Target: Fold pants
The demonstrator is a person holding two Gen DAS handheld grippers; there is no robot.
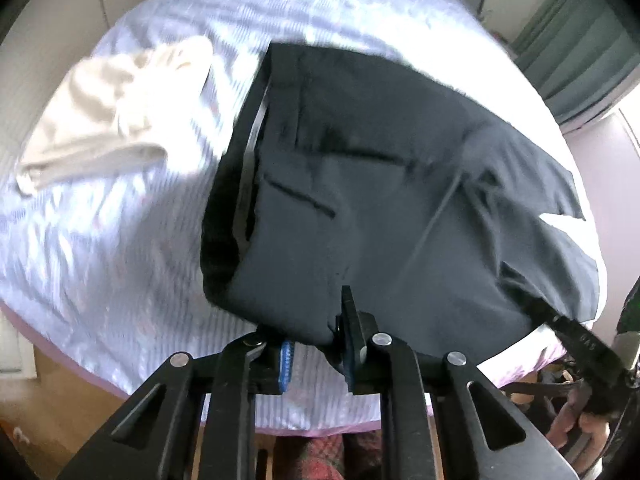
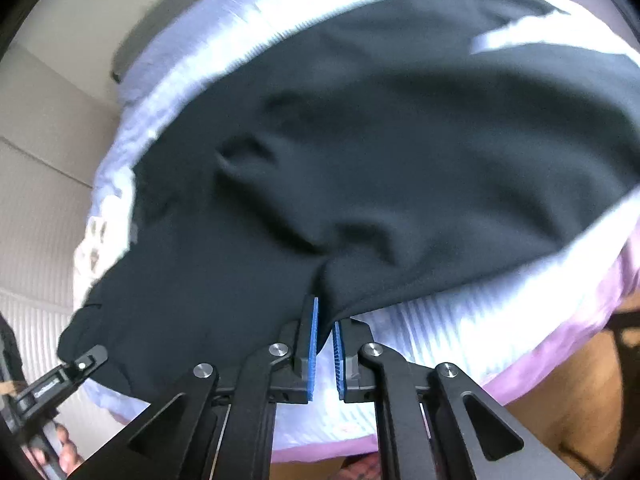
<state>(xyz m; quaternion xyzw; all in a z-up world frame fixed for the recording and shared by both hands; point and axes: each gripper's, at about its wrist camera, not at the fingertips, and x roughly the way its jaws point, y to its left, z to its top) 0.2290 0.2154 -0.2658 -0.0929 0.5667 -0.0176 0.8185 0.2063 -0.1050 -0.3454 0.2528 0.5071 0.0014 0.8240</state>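
The pants (image 1: 392,184) lay spread on the bed (image 1: 120,248), waistband and pockets showing, seemingly not yet folded small; left tongs (image 1: 316,344) pinched the near edge; right tongs (image 2: 325,340), nearly closed, gripped another edge fold; most folding apparently remained.

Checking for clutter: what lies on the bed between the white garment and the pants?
Only bare striped sheet between the white garment and the pants, in the left wrist view.
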